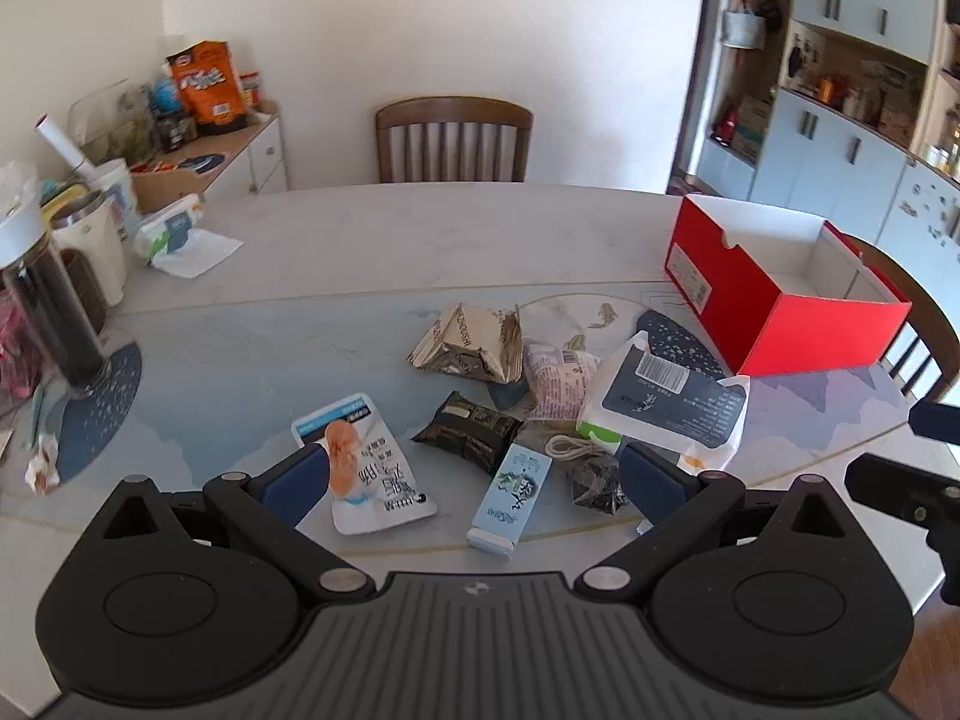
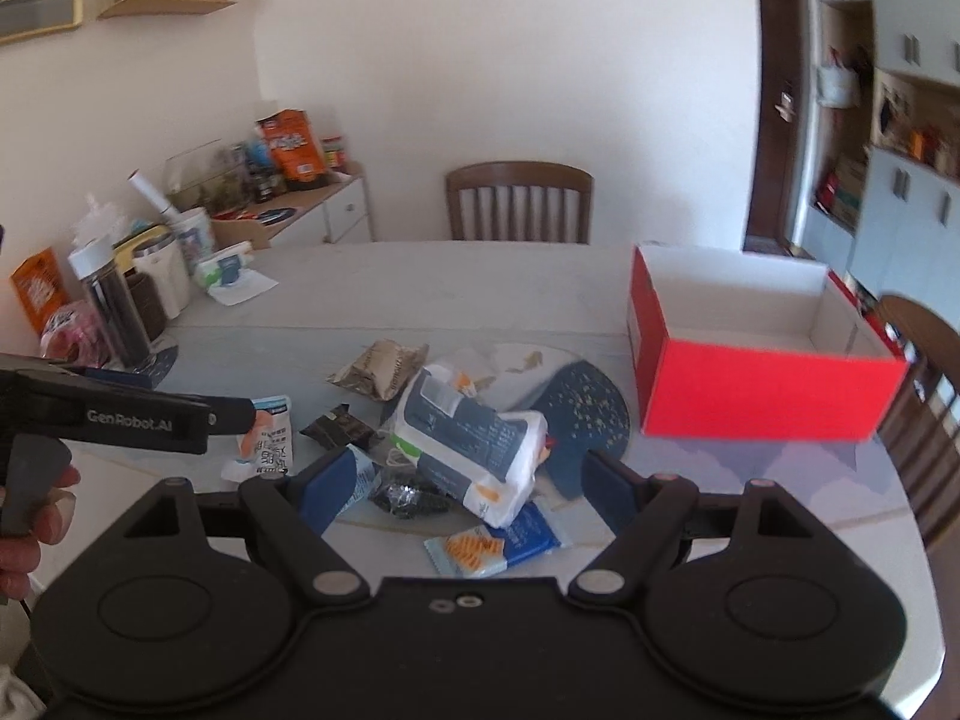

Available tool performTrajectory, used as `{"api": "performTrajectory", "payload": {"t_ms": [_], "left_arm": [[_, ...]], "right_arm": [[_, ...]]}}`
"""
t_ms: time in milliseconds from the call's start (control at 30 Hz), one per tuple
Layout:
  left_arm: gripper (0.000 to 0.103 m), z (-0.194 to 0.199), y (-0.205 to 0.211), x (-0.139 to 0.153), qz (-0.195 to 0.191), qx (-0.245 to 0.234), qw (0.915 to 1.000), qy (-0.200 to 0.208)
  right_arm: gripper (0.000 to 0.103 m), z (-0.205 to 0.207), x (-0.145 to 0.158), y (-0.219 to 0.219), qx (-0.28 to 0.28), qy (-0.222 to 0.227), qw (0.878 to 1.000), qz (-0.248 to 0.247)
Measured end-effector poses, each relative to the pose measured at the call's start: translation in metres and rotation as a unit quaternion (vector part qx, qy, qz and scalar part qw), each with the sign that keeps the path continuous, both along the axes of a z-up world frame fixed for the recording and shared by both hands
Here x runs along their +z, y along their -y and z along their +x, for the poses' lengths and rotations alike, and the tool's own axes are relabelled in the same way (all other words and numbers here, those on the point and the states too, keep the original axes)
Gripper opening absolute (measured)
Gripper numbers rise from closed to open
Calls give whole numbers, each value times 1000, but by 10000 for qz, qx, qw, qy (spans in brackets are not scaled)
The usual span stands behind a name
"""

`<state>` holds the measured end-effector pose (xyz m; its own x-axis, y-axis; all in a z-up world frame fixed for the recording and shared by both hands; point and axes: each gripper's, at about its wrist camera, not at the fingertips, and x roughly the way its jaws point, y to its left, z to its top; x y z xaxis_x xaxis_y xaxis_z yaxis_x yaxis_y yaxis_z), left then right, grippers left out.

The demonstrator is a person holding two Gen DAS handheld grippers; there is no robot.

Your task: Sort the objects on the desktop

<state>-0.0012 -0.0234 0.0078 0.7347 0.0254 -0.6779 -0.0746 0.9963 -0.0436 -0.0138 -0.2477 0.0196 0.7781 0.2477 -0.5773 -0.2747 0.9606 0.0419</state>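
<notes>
Left gripper (image 1: 474, 477): jaws wide apart, nothing clamped; tilted down over the near side of the pile.
Right gripper (image 2: 462, 477): jaws wide apart, nothing clamped; tilted down toward the pile.
Pile (image 1: 540, 396): loose snack packets at the middle of the surface (image 1: 360, 252), about 12 o'clock from the left gripper.
White pouch (image 1: 366, 468): flat, printed side up, at 9 o'clock of the pile, just beside the left gripper's left finger (image 1: 294, 480).
Pale blue pack (image 1: 510, 498): long and narrow, at 6 o'clock of the pile, between the left gripper's fingers in that view.
Black packet (image 1: 468, 438): touching the blue pack's far end, at 11 o'clock from it.
Crumpled foil bag (image 1: 468, 342): at 12 o'clock of the pile.
Large white-and-navy bag (image 1: 666, 396): at 3 o'clock of the pile, barcode up, lying over other packets.
Blue-and-orange packet (image 2: 498, 546): apart from the rest at 6 o'clock, seen in the right wrist view between the jaws.
Red box (image 1: 780, 312): open, white inside, at 2 o'clock from the pile, near it but apart.
Chair (image 1: 453, 138): at the far edge, 12 o'clock.
Hand (image 2: 30, 528): on the left gripper's handle, at 9 o'clock of the right wrist view.
</notes>
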Motion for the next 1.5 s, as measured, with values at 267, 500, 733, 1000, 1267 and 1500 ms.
{"api": "performTrajectory", "payload": {"t_ms": [267,500,733,1000,1267,1500], "left_arm": [[103,-7,7,-6,17,117,9999,-6],[103,7,-3,-20,121,-183,9998,36],[103,28,-14,-41,242,-889,9957,-22],[103,47,-16,-70,176,-1595,9865,-315],[99,61,-6,-94,142,-1629,9848,-594],[92,68,4,-107,214,-1423,9867,-753]], "right_arm": [[82,5,1,5,323,50,9994,-88],[82,24,-11,-5,135,27,9998,-168],[82,52,-26,-27,-105,-68,9989,-446],[81,76,-43,-43,-428,-263,9966,-653],[81,103,-52,-48,-212,-346,9951,-906],[80,123,-65,-45,302,-614,9936,-901]]}}
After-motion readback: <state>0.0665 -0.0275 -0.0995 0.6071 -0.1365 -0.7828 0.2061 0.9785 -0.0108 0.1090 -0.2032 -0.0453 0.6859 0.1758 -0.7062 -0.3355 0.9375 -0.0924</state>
